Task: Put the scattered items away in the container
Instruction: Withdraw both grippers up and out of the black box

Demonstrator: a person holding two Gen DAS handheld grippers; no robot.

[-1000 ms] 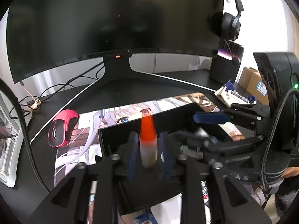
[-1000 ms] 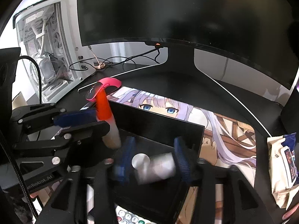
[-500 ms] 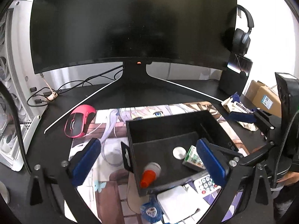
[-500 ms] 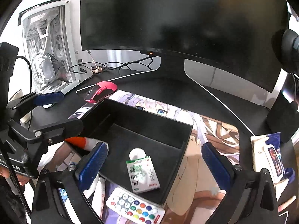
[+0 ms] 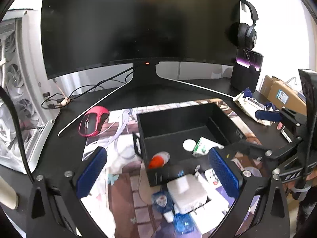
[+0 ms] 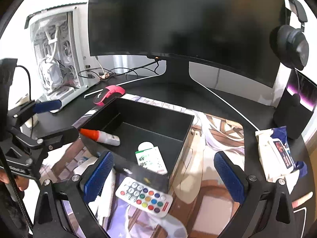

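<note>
Both grippers' jaws spread wide, empty, near the black box [image 6: 178, 136] front rim.

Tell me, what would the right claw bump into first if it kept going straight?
Probably the open black box's near wall, which lies between the right claw's open fingers; depth is hard to judge.

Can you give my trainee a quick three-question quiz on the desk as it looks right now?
1. True or false: the orange-capped bottle lies on its side inside the black box.
2. Which item sits outside the box, against its near wall? A) the remote B) the green-and-white packet C) the white disc
3. Fill in: the pink ____ sits on the desk beyond the box.

Key: 1 true; 2 A; 3 mouse. Both the left gripper and the right gripper are open and empty.
</note>
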